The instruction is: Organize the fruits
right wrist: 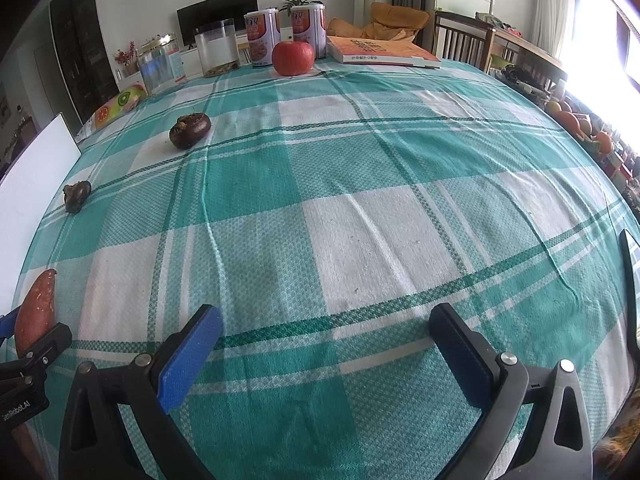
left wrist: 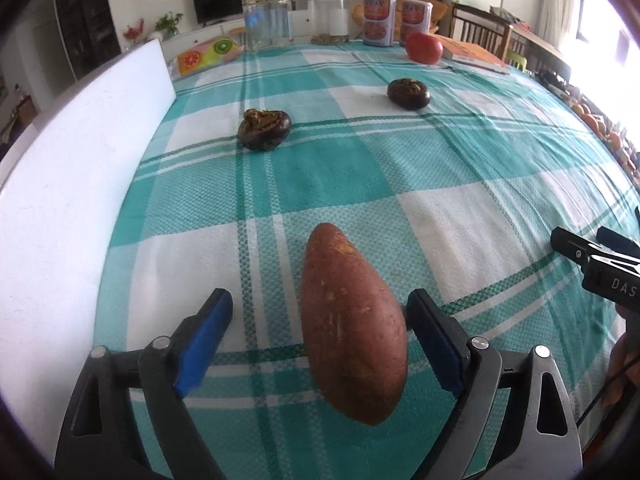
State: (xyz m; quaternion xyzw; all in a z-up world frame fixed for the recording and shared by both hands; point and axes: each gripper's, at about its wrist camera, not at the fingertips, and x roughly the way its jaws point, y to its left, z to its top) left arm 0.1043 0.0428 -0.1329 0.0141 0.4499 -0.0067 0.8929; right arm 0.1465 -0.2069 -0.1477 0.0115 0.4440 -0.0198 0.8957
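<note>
Two wrist fisheye cameras look steeply down across a checked tablecloth (left wrist: 360, 184) from close above. Both views share the sweet potato (left wrist: 352, 320), two dark fruits and far-edge jars.

Daylight floods in from the window (right wrist: 600, 52) at the far right, blown out to white glare in both views, and leaves the checked tablecloth (right wrist: 360, 200) bright and evenly lit with only faint, soft shadows. Fisheye distortion bulges the cloth into a dome, and dark vignetting fills the corners. Objects far from the window stay sharp, without motion blur.
</note>
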